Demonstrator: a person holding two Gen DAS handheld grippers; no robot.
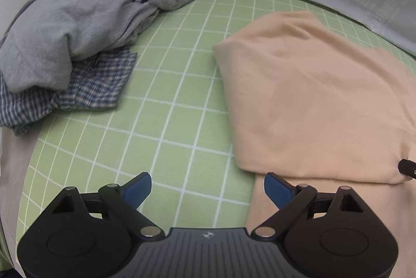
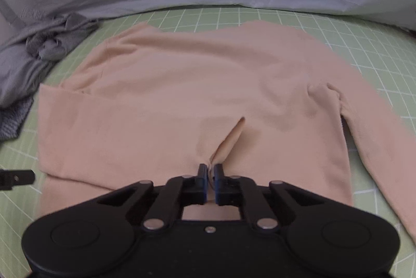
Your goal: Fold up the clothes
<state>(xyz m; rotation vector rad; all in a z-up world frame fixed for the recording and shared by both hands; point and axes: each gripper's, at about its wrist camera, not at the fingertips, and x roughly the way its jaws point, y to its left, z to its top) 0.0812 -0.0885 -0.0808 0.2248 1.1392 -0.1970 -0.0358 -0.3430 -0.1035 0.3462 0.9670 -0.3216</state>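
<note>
Right now my right gripper (image 2: 210, 170) is pinched shut on a small ridge of the peach top (image 2: 182, 85), which lies flat on the green checked sheet (image 1: 166, 106). My left gripper (image 1: 208, 189) hangs wide open, empty. One thin pinch — pull hard and it may slip, or drag the fold crooked toward the grey clothes (image 1: 65, 26).

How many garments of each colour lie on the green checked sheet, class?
Peach: 1, the peach top, pinched by the right gripper
Grey: 1, the grey garment
Blue plaid: 1, the plaid garment
Total: 3
</note>
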